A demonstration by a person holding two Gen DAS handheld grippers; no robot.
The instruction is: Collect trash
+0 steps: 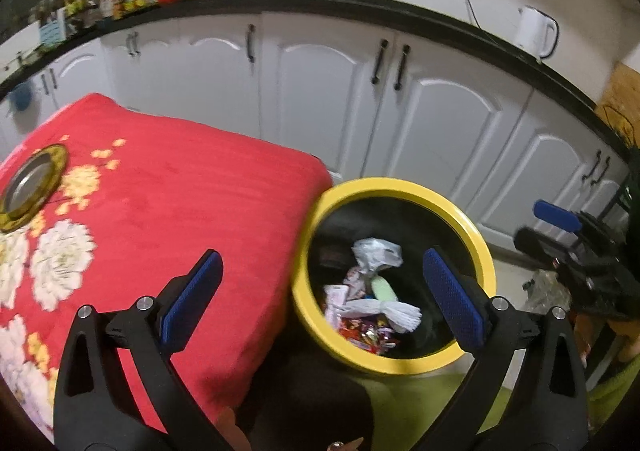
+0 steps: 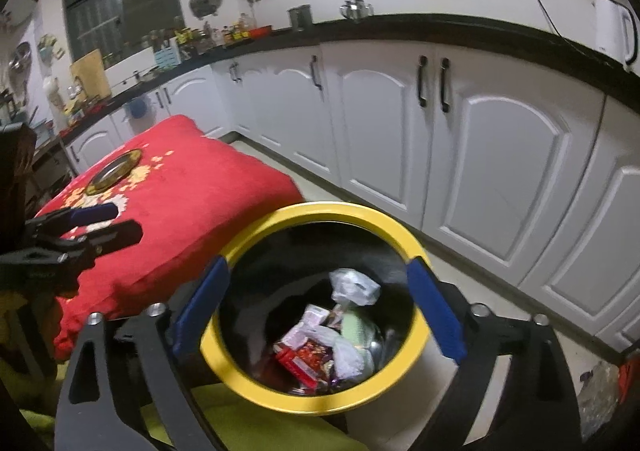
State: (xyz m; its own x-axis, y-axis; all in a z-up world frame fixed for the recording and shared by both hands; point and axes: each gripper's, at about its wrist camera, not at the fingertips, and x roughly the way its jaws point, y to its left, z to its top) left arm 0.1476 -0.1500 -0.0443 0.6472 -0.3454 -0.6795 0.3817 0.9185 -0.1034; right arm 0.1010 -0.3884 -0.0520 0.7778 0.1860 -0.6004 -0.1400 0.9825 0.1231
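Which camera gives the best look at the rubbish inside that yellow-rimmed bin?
The right wrist view: it looks straight down into the yellow-rimmed bin, so the trash sits unobstructed between the open right gripper. The left wrist view shows the same trash off-centre, with one finger covering the bin's right side.

bin rim (image 2: 256,379): bright yellow, black inside
tablecloth (image 1: 208,187): red with white and yellow flowers
cabinets (image 2: 500,155): white, black handles
countertop (image 1: 360,3): black
gripper pads (image 1: 192,299): blue on black arms
kettle (image 1: 534,31): white
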